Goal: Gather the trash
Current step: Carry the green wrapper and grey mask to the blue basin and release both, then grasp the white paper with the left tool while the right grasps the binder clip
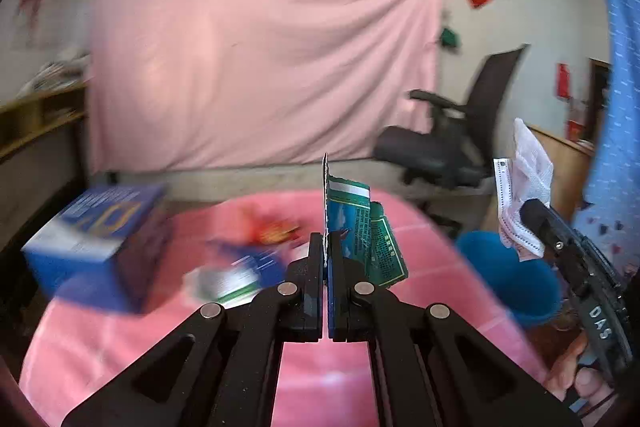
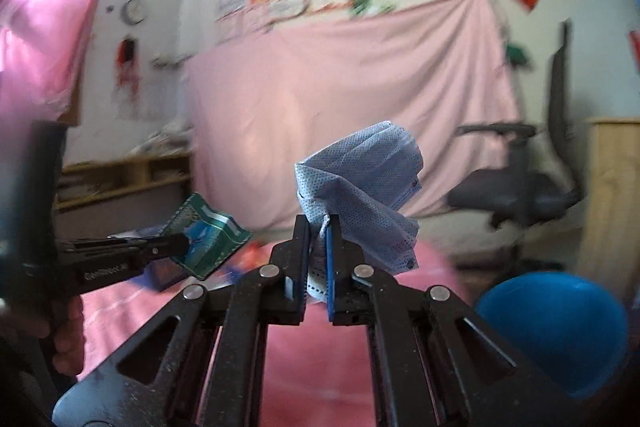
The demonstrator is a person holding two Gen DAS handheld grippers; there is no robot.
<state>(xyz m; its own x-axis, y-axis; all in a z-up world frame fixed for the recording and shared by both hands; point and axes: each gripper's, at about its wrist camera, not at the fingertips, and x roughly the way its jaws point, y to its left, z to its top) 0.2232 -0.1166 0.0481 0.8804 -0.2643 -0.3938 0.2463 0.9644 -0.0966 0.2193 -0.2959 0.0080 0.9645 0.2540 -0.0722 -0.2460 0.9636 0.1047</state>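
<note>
Left claw (image 1: 326,259) is clamped on a flattened green carton (image 1: 362,239), held above the pink desk (image 1: 320,367). Right claw (image 2: 318,239) grips a crumpled blue face mask (image 2: 368,187) — blue bin (image 2: 560,331) sits nr the desk's right edge, blue box (image 1: 96,239) far left.

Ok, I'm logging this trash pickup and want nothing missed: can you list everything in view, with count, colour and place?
Flattened green cardboard packet: 1, green and teal, clamped in the left gripper, above the table.
Crumpled blue face mask: 1, light blue, clamped in the right gripper.
Round blue plastic bin: 1, blue, beside the table's right edge.
Blue cardboard box: 1, blue and white, far left on the table.
Blurred wrappers: several, blue, white, red, mid-table; too blurred to count.
Pink-covered table: 1, pink.
Pink hanging sheet: 1, back wall.
Black office chair: 1, right of the sheet.
Left gripper: 1, black, shut.
Right gripper: 1, black, shut.
</note>
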